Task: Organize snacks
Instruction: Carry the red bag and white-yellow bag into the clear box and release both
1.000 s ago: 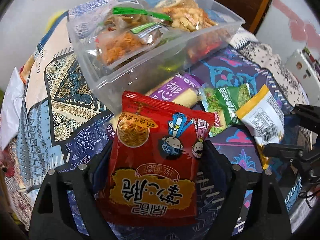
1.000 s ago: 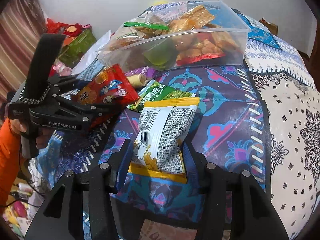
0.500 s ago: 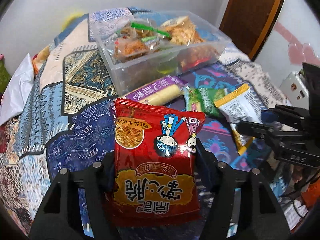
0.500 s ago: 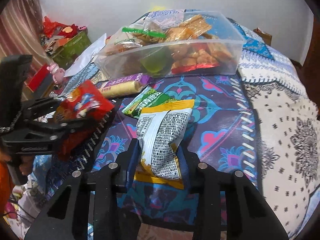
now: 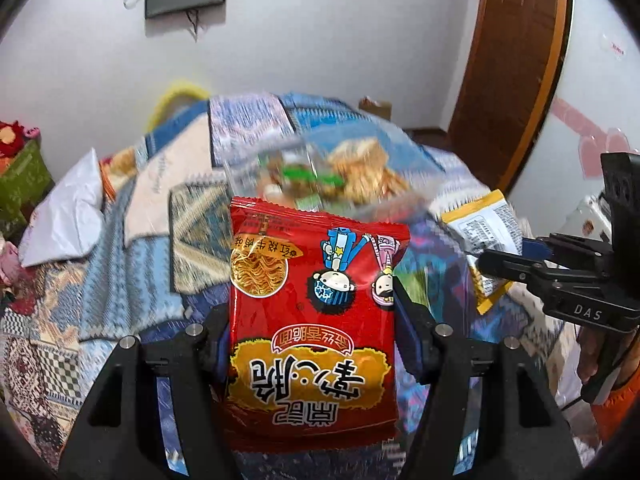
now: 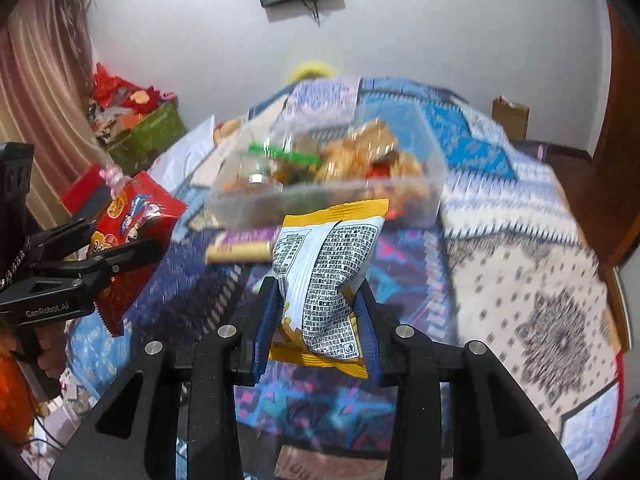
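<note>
Snacks fill both your claws. Your left gripper is clamped on the red noodle packet, low in the middle of the left wrist frame. Your right gripper pinches the yellow-and-white bag at frame centre. Behind both, the clear tub of snacks sits on the patterned bedspread.

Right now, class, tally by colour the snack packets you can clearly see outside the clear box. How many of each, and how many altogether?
Red packet: 1, gripped by the left gripper
Yellow-and-white packet: 1, gripped by the right gripper
Purple packet: 1, lying on the bedspread
Total: 3
</note>
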